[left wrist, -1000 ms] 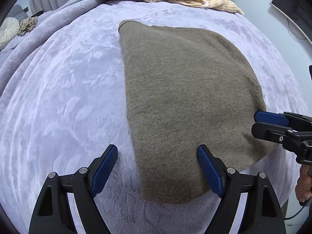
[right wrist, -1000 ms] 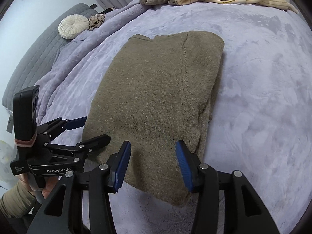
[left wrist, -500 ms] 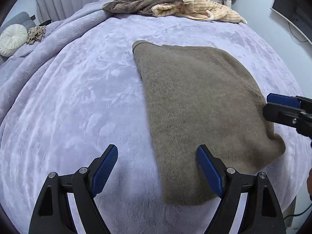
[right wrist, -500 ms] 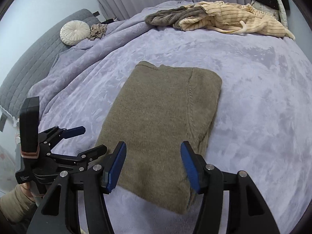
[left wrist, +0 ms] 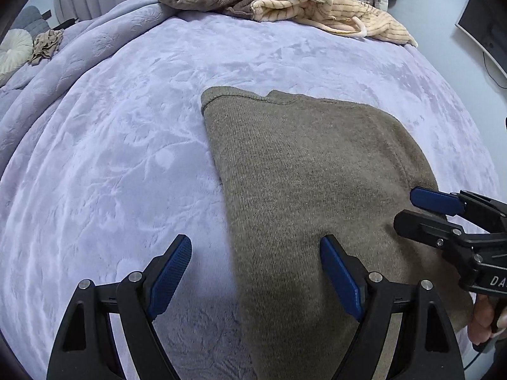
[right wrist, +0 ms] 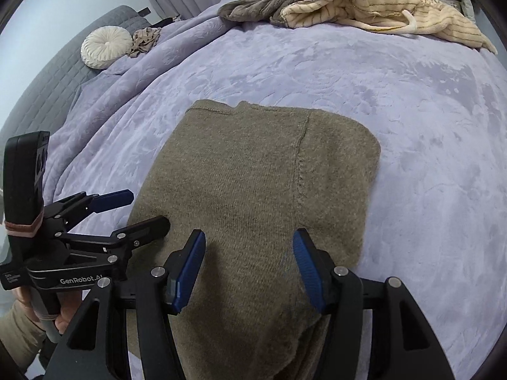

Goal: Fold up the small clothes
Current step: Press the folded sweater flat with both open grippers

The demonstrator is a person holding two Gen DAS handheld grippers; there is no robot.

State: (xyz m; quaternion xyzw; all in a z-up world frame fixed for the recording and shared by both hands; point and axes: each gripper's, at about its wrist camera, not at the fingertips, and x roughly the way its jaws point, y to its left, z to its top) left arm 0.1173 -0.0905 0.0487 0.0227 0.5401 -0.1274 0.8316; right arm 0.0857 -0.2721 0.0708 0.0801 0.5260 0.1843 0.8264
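Both grippers stand wide, holding nothing: left gripper (left wrist: 255,280) straddles the olive sweater's (left wrist: 310,190) left edge at lower centre; right gripper (right wrist: 248,272) hovers over its near end. Folded sweater lies mid-frame on the lavender blanket (left wrist: 126,145).

"GenRobot.AI" in white on left gripper (right wrist: 139,212) body; "DA", cut off, on right gripper (left wrist: 415,209) body.

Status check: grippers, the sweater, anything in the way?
Left gripper open, right gripper open, both at the near edge. Olive sweater flat on the purple blanket, partly folded, ungripped. Unfolded clothes pile at far edge, well apart.
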